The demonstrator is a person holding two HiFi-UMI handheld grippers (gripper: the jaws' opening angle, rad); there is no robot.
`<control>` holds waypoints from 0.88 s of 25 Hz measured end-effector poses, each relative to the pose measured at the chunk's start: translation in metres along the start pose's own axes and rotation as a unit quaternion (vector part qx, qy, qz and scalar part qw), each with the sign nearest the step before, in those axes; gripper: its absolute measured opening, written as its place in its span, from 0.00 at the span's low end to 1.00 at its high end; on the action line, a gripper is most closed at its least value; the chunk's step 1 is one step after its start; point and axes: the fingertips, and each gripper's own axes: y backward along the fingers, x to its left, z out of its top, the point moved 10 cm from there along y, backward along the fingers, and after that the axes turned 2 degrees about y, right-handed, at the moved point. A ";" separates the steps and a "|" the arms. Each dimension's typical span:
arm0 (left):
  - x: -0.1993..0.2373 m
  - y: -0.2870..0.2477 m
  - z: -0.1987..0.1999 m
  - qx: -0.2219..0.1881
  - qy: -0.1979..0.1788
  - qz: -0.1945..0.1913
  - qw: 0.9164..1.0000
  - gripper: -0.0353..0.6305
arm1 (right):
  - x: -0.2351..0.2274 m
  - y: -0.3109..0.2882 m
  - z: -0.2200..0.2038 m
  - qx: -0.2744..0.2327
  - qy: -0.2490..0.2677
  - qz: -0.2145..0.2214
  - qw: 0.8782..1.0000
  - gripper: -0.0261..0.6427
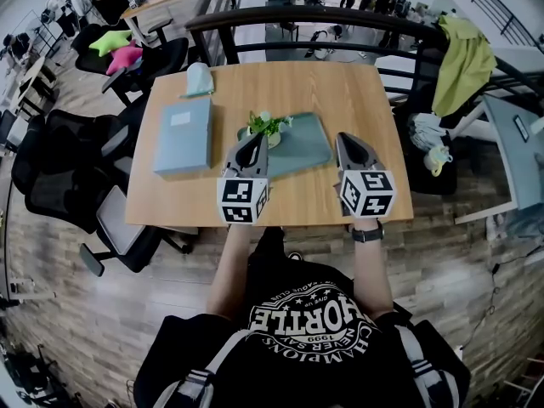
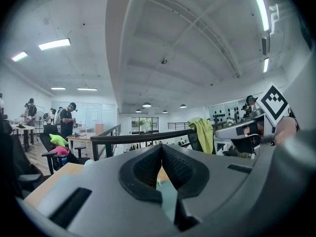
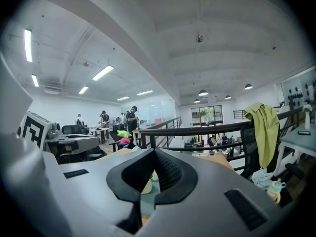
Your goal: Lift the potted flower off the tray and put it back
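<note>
Head view: potted flower (image 1: 269, 126) sits on the tray's (image 1: 310, 143) far-left corner, with the left gripper (image 1: 258, 138) at the tray's left edge near the flower and the right gripper (image 1: 343, 137) just off its right edge. Left gripper view: jaws pressed together, nothing between them. Right gripper view: jaws pressed together, also empty, with the flower's pot showing beyond them on the tray.

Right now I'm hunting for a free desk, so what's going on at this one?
A person at the square wooden table holds a grey two-jaw gripper in each hand. The left gripper and right gripper are shut and empty, near the teal tray. The small green potted flower stands on it, untouched.
</note>
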 end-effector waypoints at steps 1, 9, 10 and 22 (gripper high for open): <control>0.000 0.000 -0.001 0.000 0.000 0.001 1.000 0.08 | 0.000 0.000 -0.001 0.000 0.000 0.001 1.000 0.07; -0.004 -0.002 -0.005 0.004 0.001 -0.001 1.000 0.08 | -0.004 0.002 -0.005 0.000 -0.002 -0.002 1.000 0.07; -0.004 -0.002 -0.005 0.004 0.002 -0.001 1.000 0.08 | -0.004 0.002 -0.005 0.000 -0.002 -0.002 1.000 0.07; -0.005 -0.001 -0.006 0.009 0.000 0.003 1.000 0.08 | -0.007 0.003 -0.007 0.000 -0.001 -0.002 1.000 0.07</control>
